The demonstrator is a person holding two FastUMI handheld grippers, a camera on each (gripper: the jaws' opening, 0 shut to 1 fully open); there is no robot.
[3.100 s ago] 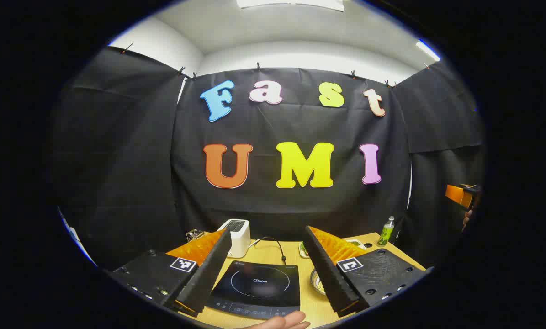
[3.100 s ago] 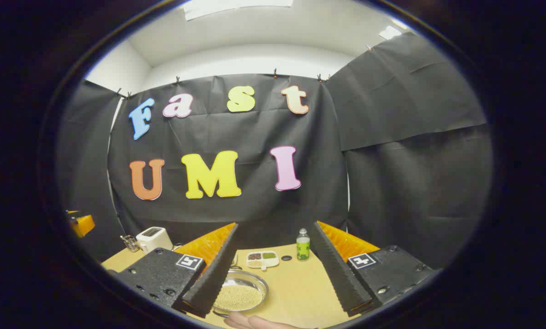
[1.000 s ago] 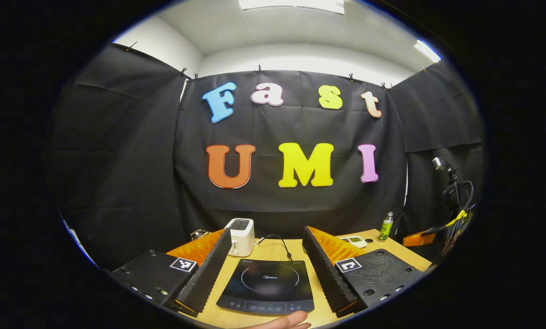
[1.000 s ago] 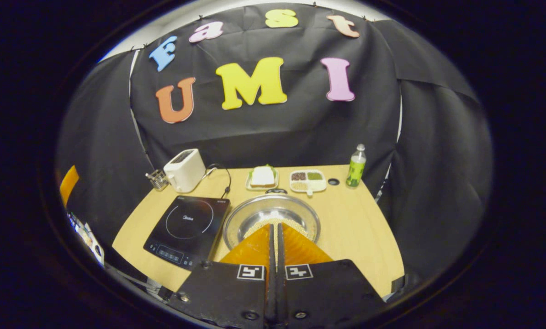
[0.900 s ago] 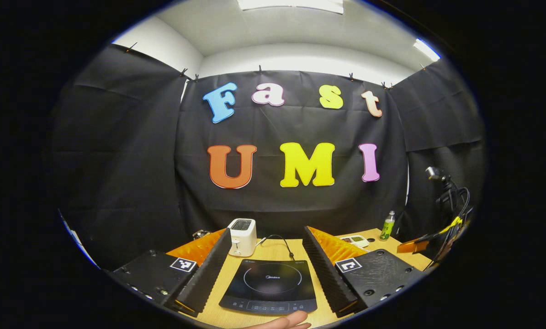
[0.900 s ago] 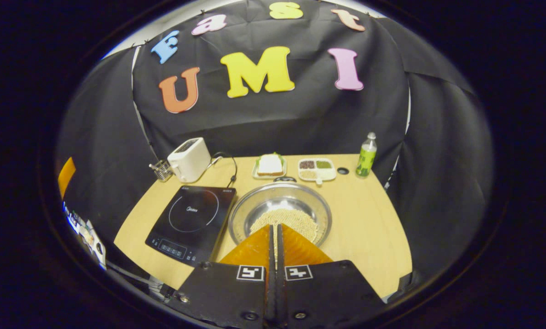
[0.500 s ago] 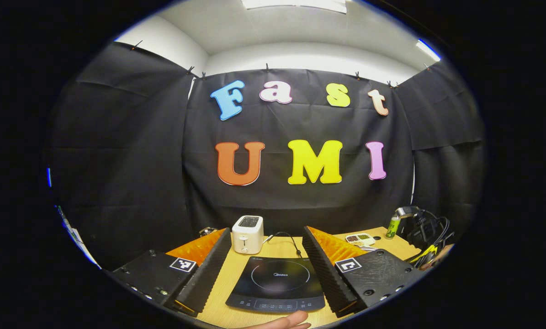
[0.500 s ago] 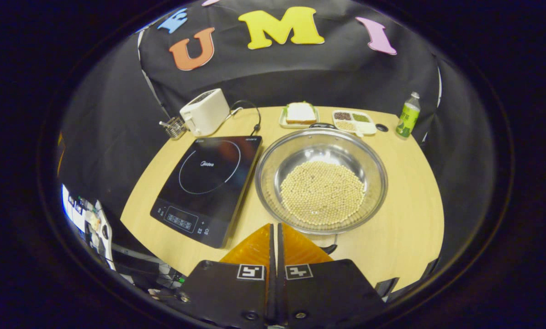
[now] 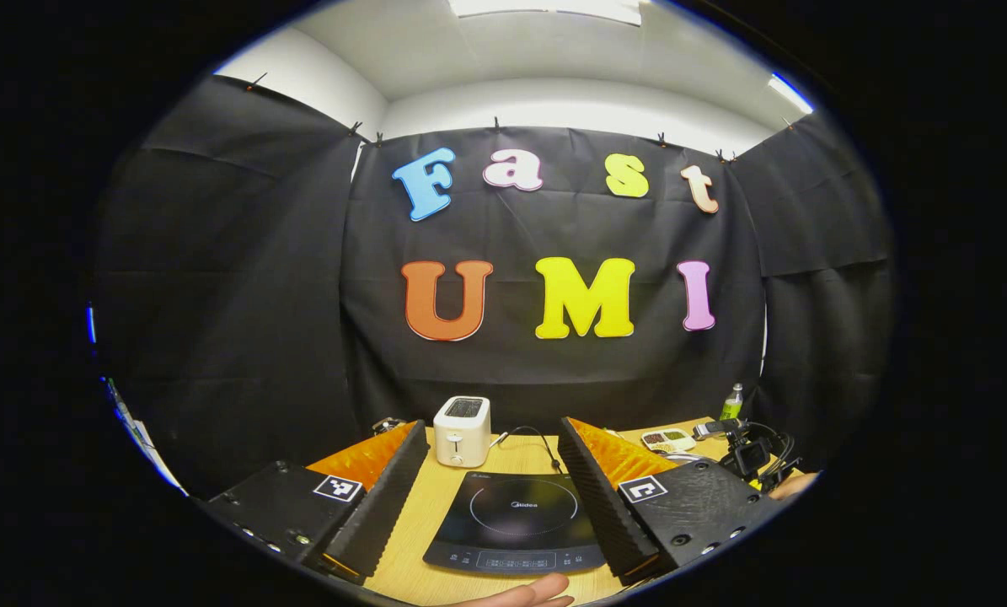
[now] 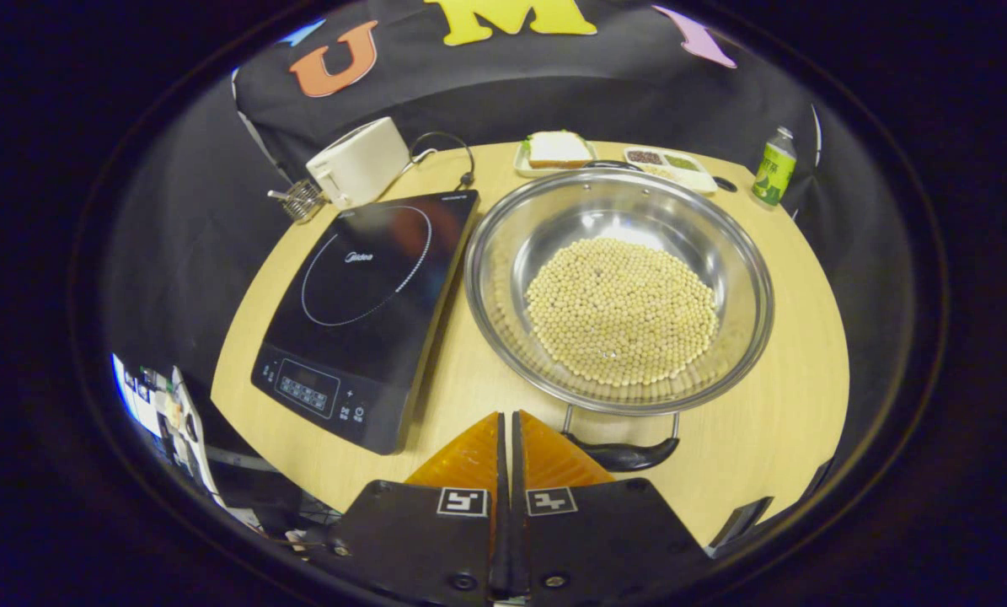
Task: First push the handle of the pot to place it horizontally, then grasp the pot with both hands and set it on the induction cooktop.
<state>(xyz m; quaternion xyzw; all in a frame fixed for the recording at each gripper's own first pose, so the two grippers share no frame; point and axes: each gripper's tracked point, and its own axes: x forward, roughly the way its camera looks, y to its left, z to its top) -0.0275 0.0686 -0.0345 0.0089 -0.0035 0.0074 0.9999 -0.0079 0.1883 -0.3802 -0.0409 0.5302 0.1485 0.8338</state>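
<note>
A wide steel pot (image 10: 545, 226) holding pale beans (image 10: 621, 308) stands on the wooden table (image 10: 806, 405), right beside the black induction cooktop (image 10: 368, 295). Its dark near handle (image 10: 625, 455) lies just right of my right gripper (image 10: 506, 415), which is shut with nothing between its fingers and looks steeply down from above the table's front edge. The far handle (image 10: 604, 164) sits at the pot's back rim. My left gripper (image 9: 491, 423) is open and held level, with the cooktop (image 9: 516, 523) showing between its fingers. The right gripper (image 9: 747, 453) appears low at the right there.
A white toaster (image 10: 358, 173) with its cord and a small wire rack (image 10: 299, 202) stand behind the cooktop. A sandwich plate (image 10: 558, 150), a divided grain tray (image 10: 667, 162) and a green bottle (image 10: 774, 173) line the back. A hand (image 9: 524, 593) shows at the bottom edge.
My right gripper went from open to shut, tipped downward and closed in on the pot, so its near handle now shows. The left gripper stayed open and drifted slightly left.
</note>
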